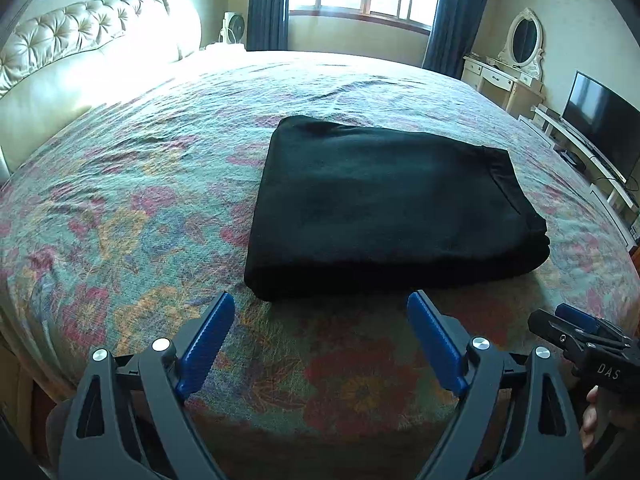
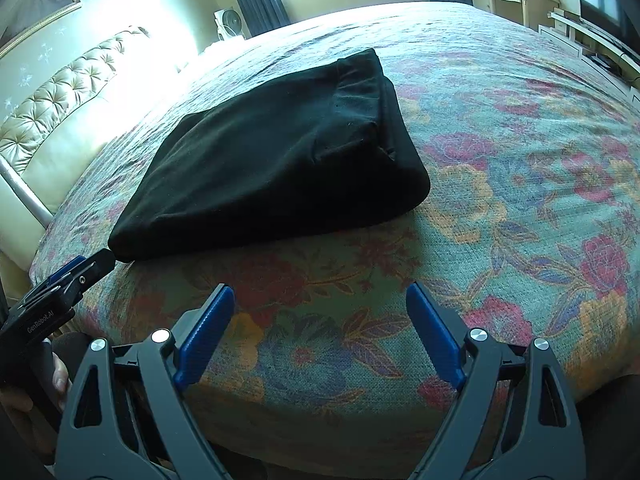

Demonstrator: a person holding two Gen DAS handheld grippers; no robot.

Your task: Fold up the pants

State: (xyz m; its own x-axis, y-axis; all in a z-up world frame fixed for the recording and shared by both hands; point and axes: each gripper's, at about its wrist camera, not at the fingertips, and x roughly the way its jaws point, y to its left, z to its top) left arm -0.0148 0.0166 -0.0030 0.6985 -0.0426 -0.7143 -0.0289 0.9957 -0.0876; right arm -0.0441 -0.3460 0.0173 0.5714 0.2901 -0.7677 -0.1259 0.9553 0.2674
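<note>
The bedspread [image 1: 120,200] under the folded black pants [image 1: 384,208] is covered, and the layers along the stack's near edge merge into 1 dark mass, so their count cannot be told. In the left wrist view the right gripper [image 1: 576,320] is cut by the right edge; only 1 blue pad shows, so its jaw spacing is unreadable there. The left gripper [image 2: 80,268] is likewise clipped at the left edge of the right wrist view. The headboard [image 1: 80,28] washes out in glare at its far end. The television [image 1: 604,128] runs off the right edge, and small items on the dresser [image 1: 500,76] are too tiny to identify.
</note>
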